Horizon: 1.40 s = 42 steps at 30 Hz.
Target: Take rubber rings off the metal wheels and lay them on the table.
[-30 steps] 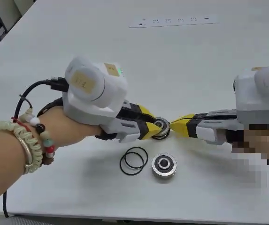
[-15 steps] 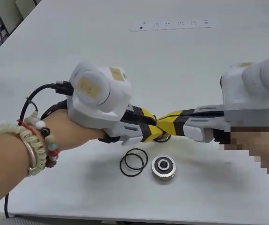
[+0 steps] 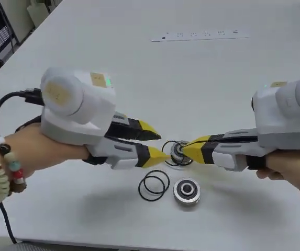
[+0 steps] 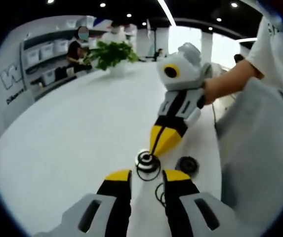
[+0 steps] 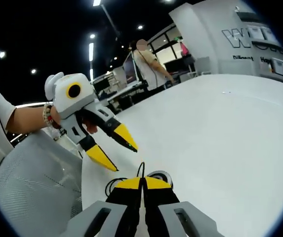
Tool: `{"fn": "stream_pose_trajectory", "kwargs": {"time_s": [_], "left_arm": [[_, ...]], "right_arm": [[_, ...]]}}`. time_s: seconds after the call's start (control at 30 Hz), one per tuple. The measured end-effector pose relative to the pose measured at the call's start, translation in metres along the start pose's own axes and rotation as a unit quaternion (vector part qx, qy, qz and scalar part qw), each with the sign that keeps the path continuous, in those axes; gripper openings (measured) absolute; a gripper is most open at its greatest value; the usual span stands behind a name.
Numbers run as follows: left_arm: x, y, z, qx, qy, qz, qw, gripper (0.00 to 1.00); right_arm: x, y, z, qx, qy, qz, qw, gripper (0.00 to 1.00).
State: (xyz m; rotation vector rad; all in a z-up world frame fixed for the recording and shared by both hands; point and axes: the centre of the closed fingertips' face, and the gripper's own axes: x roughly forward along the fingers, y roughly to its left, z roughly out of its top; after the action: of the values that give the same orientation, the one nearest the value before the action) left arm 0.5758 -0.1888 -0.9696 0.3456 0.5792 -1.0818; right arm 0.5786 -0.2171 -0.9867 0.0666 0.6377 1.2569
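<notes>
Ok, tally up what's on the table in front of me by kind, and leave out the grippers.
Metal wheels: 2
Rubber rings: 3 (two lying loose, one pinched by the right gripper at the far wheel)
Power strip: 1
Total: 6

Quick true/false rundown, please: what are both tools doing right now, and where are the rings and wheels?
1. The left tool has its jaws apart. True.
2. The right tool is wide open. False: it is shut, pinching a rubber ring at the wheel.
3. Two loose rings lie on the table beside a second wheel. True.
4. The left tool grips the wheel. False: it holds nothing; the wheel sits just ahead of its tips.
5. The power strip lies between the tools. False: it lies at the table's far side.
</notes>
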Motion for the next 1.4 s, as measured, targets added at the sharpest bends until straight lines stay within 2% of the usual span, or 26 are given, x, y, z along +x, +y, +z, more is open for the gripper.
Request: {"fn": "stream_pose_trajectory", "kwargs": {"time_s": [0.1, 0.23, 0.33, 0.43, 0.53, 0.63, 0.73, 0.83, 1.03, 1.4], "left_arm": [[-0.015, 0.002, -0.004, 0.000, -0.003, 0.009, 1.0000, 0.31], [-0.030, 0.001, -0.014, -0.008, 0.000, 0.017, 0.9998, 0.37], [-0.037, 0.000, -0.018, -0.016, -0.002, 0.021, 0.9996, 0.37], [-0.041, -0.001, -0.021, -0.023, -0.005, 0.026, 0.9994, 0.38], [-0.042, -0.003, -0.024, -0.027, -0.005, 0.027, 0.9992, 0.39], [-0.041, -0.004, -0.026, -0.028, -0.002, 0.027, 0.9992, 0.39], [-0.040, -0.005, -0.025, -0.026, -0.001, 0.026, 0.9993, 0.39], [-0.039, -0.004, -0.022, -0.026, -0.006, 0.025, 0.9993, 0.40], [-0.035, -0.002, -0.014, -0.018, -0.010, 0.022, 0.9995, 0.40], [-0.009, -0.001, 0.005, 0.005, -0.018, 0.010, 0.9998, 0.36]], "right_arm": [[0.005, 0.013, 0.004, 0.003, 0.000, 0.026, 0.9997, 0.00], [0.015, 0.028, 0.001, 0.000, 0.012, 0.054, 0.9985, 0.00], [0.020, 0.032, -0.008, -0.017, 0.038, 0.060, 0.9973, 0.00], [0.023, 0.033, -0.013, -0.018, 0.048, 0.063, 0.9967, 0.00], [0.026, 0.031, -0.019, -0.027, 0.064, 0.058, 0.9959, 0.00], [0.027, 0.026, -0.025, -0.053, 0.086, 0.048, 0.9938, 0.00], [0.026, 0.023, -0.024, -0.067, 0.088, 0.043, 0.9929, 0.00], [0.024, 0.021, -0.022, -0.071, 0.086, 0.037, 0.9930, 0.07], [0.013, 0.014, -0.015, -0.076, 0.070, 0.025, 0.9943, 0.08], [-0.010, -0.019, -0.010, -0.072, 0.045, -0.028, 0.9960, 0.09]]}}
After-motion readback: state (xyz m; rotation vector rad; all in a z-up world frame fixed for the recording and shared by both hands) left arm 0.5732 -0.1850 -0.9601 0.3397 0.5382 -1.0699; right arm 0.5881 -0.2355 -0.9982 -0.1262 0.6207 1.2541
